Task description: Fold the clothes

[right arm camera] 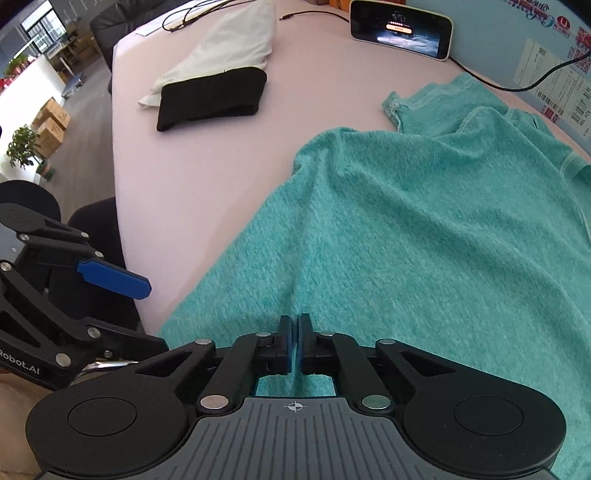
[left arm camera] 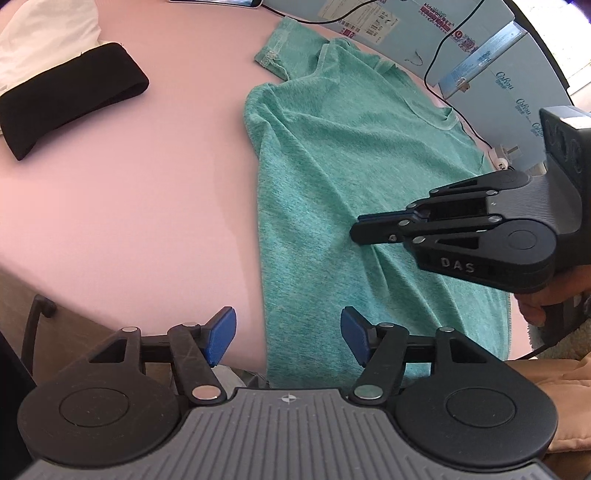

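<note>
A teal T-shirt (left arm camera: 351, 177) lies spread on the pink table (left arm camera: 147, 192), collar to the far right and hem hanging over the near edge. My left gripper (left arm camera: 288, 336) is open above the shirt's near left edge, its blue pads (left arm camera: 221, 334) touching nothing. My right gripper (left arm camera: 356, 232) comes in from the right and rests on the shirt's middle. In the right wrist view the right gripper (right arm camera: 294, 326) is shut, pinching a raised crease of the T-shirt (right arm camera: 424, 221). The left gripper's blue pad (right arm camera: 114, 278) shows at the left, beyond the table edge.
A folded black garment (left arm camera: 70, 96) and a white cloth (left arm camera: 44, 33) lie at the table's far left. A phone (right arm camera: 400, 33) stands at the back, with cables and light blue boxes (left arm camera: 509, 85) behind the shirt. A person's hand (left arm camera: 543, 299) holds the right gripper.
</note>
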A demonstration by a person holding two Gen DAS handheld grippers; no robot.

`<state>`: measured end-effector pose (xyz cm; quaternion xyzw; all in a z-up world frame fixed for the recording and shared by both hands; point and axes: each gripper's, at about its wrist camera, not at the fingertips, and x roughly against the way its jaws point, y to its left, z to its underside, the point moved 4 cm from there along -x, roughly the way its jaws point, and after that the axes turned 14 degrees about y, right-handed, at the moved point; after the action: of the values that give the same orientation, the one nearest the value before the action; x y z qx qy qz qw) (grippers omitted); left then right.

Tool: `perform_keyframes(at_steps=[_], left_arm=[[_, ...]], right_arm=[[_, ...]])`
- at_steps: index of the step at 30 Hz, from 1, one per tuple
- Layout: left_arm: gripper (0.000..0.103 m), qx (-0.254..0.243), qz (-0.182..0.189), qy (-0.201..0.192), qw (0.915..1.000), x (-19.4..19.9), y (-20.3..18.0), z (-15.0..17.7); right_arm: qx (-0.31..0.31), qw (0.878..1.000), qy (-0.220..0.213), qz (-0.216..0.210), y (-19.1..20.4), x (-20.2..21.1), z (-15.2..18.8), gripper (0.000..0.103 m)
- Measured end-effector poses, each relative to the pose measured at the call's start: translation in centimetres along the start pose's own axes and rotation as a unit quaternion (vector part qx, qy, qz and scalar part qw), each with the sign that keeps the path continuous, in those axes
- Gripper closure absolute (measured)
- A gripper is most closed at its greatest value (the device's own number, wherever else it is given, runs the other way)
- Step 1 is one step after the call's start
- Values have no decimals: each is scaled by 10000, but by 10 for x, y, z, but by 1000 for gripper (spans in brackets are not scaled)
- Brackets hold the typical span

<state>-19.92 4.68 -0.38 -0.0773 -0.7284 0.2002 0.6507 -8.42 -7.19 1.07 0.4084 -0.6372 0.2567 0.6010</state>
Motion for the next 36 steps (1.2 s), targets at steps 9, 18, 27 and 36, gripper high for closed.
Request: perform_keyframes(at_steps=[9, 18, 27, 36], left_arm=[[37, -140, -25, 83, 9999, -6, -17, -5], [36, -526, 12, 338, 9980, -21, -42, -15], [34, -689, 15, 537, 9962, -32, -56, -17], [34, -890, 160, 631, 9939, -36, -71, -8]], right_arm=[[-1049, 9936, -404, -70, -43, 53, 39, 102], [-2346, 9717, -15, 259, -107, 42, 106, 102], [-2547, 9637, 53, 801, -128, 42, 120, 94], [-688, 9962, -267, -461, -37, 41, 44, 72]])
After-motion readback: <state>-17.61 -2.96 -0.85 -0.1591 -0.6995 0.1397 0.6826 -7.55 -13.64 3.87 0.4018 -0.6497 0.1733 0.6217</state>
